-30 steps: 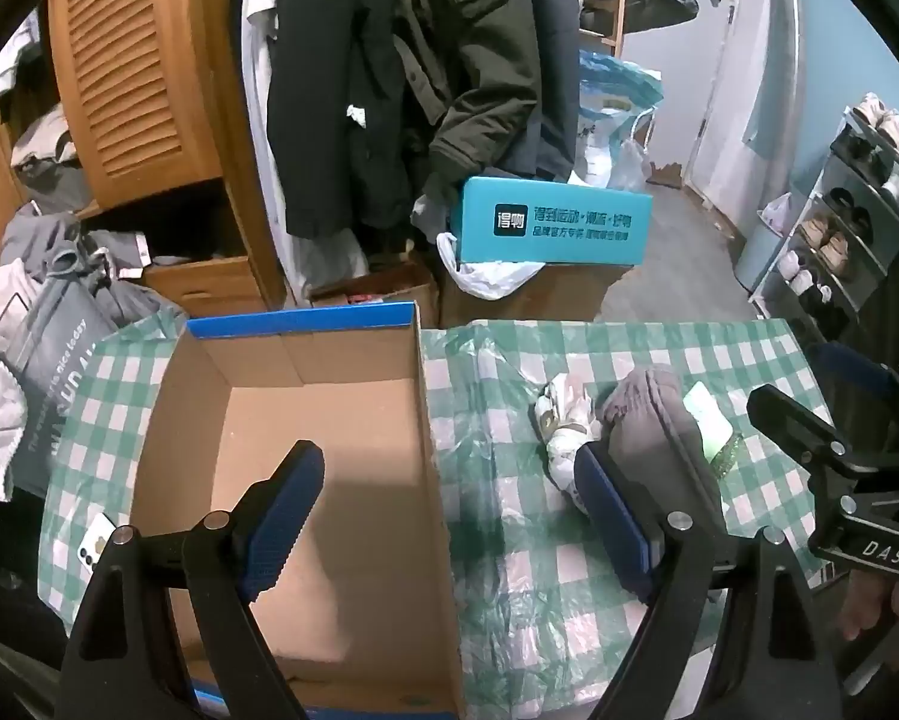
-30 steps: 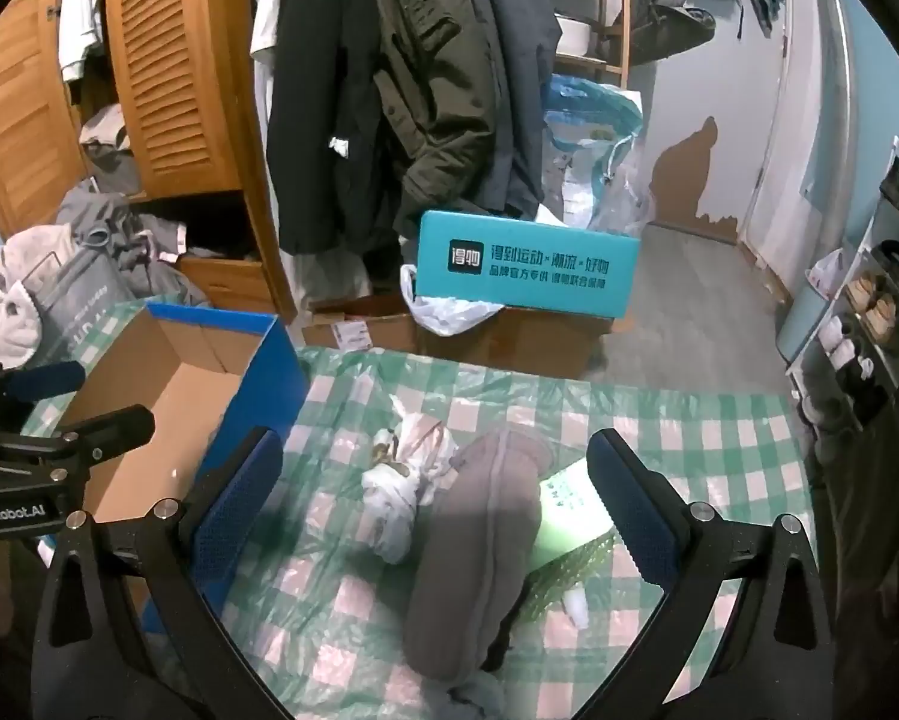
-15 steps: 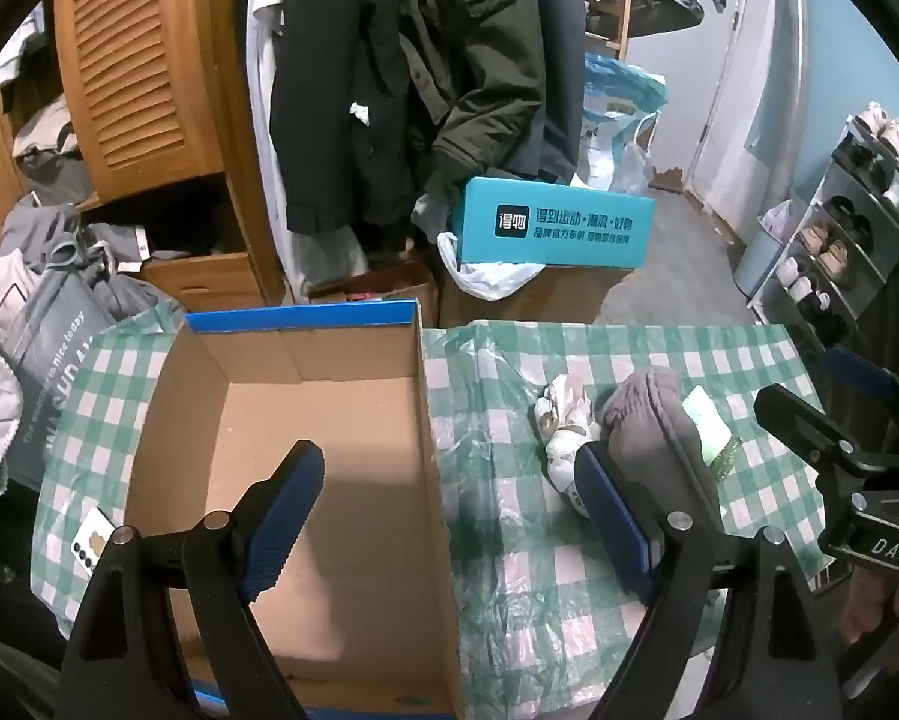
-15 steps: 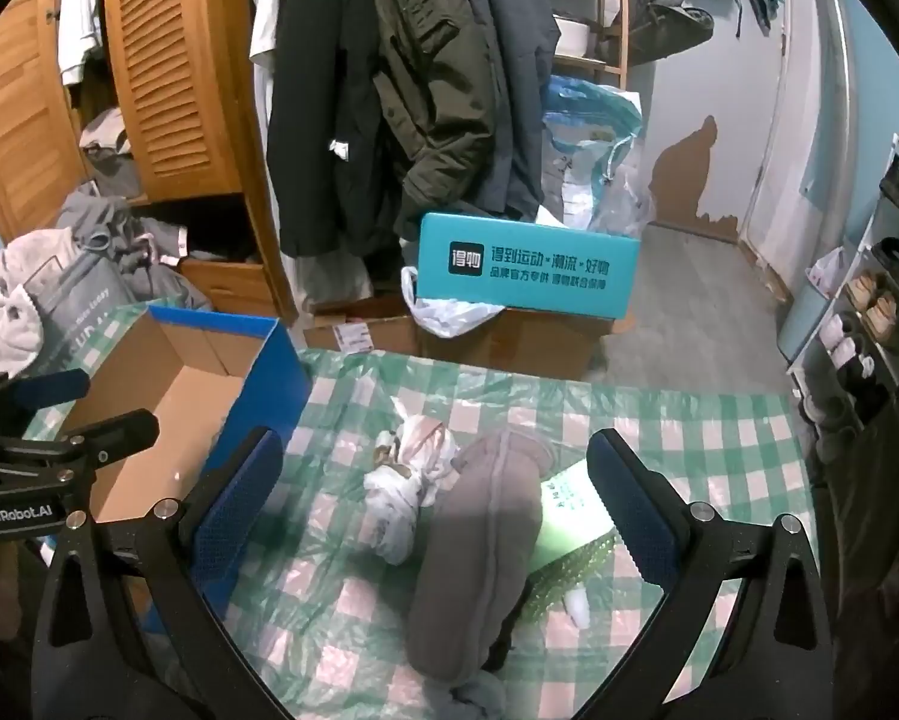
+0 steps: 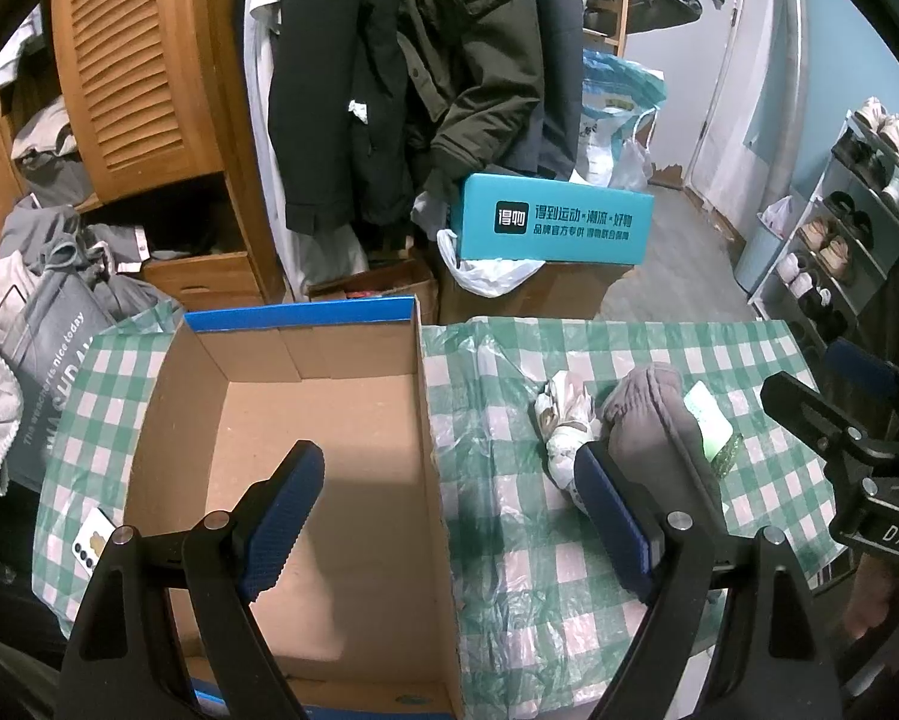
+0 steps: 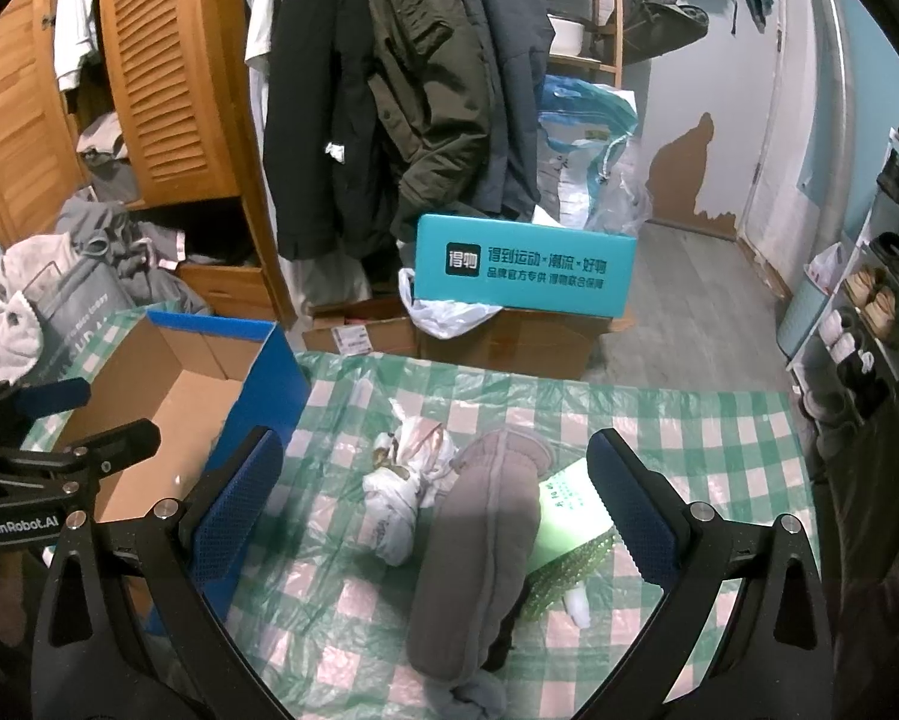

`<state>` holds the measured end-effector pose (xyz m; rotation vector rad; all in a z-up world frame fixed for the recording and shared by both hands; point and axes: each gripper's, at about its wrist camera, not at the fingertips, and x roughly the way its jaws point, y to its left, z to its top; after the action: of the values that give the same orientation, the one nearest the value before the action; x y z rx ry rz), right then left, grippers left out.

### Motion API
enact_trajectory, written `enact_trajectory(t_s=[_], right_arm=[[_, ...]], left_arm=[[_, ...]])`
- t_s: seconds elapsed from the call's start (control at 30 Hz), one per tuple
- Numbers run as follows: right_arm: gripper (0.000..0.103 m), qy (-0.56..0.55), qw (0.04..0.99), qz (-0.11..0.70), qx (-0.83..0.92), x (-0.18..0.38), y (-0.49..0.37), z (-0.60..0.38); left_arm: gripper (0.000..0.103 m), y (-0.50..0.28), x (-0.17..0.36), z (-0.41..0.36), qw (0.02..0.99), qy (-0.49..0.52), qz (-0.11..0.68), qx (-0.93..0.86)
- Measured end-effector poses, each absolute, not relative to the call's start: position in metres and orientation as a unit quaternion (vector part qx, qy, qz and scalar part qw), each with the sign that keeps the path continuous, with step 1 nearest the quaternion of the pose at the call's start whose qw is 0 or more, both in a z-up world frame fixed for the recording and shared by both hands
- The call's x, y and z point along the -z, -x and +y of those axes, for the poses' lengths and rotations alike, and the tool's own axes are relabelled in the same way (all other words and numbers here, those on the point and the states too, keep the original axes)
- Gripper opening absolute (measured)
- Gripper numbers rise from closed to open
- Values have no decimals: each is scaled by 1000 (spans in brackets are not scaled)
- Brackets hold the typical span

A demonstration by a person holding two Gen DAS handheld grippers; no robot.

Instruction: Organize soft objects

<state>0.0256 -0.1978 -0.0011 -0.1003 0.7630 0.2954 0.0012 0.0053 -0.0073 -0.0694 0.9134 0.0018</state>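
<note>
Job now, by guess: pick up first soft thing, drop in box. Left hand-held gripper (image 5: 446, 519) wide apart, holding nothing, hanging over cardboard box (image 5: 305, 420) w/ blue rim. Right hand-held gripper (image 6: 434, 507) also wide apart, nothing in it, over grey sock (image 6: 479, 540) on tabletop (image 6: 719, 420).

To do well: go down w/ right one, put one pad each side of sock's middle, squeeze soft but firm, lift straight up so green packet (image 6: 569, 516) under it stays. Keep left one out of box's way.

Count: 1 grey sock, 1 white cloth bundle (image 6: 410, 480) just beside it, touching, 1 green packet, 1 box w/ nothing inside. 2 grippers.
</note>
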Motion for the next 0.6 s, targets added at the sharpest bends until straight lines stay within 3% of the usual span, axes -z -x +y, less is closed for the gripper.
enact_trajectory(t_s=[0.6], right_arm=[[101, 46, 916, 372, -145, 1, -27, -201]], left_arm=[[87, 1, 10, 5, 896, 32, 442, -2]])
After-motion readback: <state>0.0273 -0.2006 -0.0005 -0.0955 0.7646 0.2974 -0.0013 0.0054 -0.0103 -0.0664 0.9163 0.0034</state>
